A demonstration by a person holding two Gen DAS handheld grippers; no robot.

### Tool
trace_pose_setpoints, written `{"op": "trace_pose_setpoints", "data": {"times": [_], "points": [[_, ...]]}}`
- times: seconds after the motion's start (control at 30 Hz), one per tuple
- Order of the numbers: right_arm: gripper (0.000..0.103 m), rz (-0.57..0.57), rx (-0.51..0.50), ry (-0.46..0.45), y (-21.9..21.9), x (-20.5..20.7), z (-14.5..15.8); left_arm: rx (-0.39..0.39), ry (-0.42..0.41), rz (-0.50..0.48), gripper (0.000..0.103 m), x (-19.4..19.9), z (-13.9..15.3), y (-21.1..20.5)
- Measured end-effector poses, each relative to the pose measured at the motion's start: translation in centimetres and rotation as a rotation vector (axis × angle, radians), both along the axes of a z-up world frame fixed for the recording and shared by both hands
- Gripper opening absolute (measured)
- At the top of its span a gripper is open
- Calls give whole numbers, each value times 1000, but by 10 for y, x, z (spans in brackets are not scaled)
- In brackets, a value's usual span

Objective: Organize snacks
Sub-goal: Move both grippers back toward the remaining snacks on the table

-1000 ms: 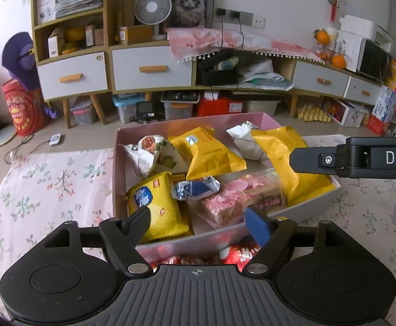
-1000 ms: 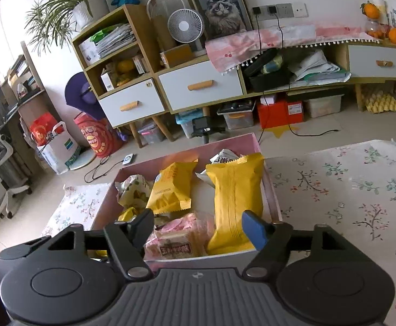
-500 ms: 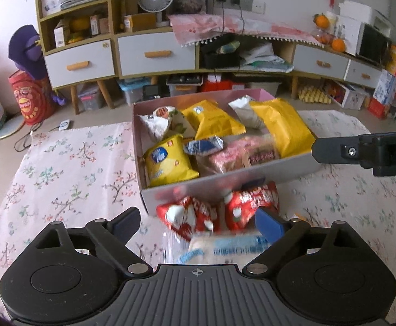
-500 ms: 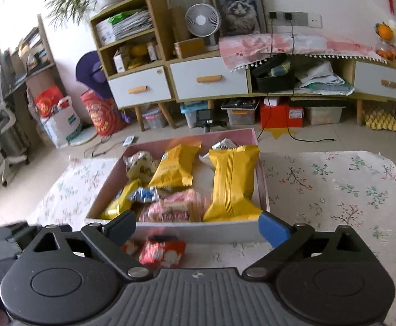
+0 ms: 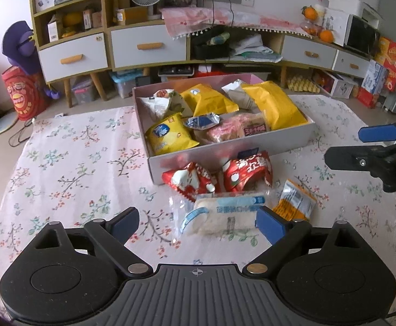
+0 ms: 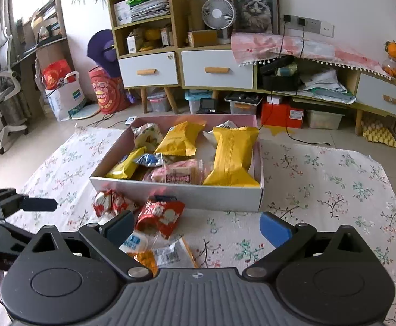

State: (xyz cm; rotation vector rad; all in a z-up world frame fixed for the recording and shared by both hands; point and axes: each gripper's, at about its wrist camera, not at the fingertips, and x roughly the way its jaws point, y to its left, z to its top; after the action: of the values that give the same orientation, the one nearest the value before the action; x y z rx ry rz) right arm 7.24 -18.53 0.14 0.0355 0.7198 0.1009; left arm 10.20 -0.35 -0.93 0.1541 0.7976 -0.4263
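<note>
The box sat mid-frame on the counter, already holding yellow bags and a pink pack. Four snacks lay outside, just below it: two red packs, a white pack and an orange packet; so the job looked over half done. The left gripper and right gripper were spread, their jaws just opened, pinching nothing. A floral cloth covered the counter; cabinets lined the upper frame.

Drawer cabinets along white wall
</note>
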Motion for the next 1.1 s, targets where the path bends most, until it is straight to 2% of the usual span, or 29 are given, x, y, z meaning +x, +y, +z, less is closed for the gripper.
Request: {"op": "trace_pose_setpoints", "data": {"times": [0.4, 1.1], "points": [[83, 74, -72, 11, 19, -11, -8, 38, -7, -33, 95, -10, -8, 13], [83, 152, -154, 47, 41, -11, -25, 89, 1, -70, 95, -4, -28, 17]]}}
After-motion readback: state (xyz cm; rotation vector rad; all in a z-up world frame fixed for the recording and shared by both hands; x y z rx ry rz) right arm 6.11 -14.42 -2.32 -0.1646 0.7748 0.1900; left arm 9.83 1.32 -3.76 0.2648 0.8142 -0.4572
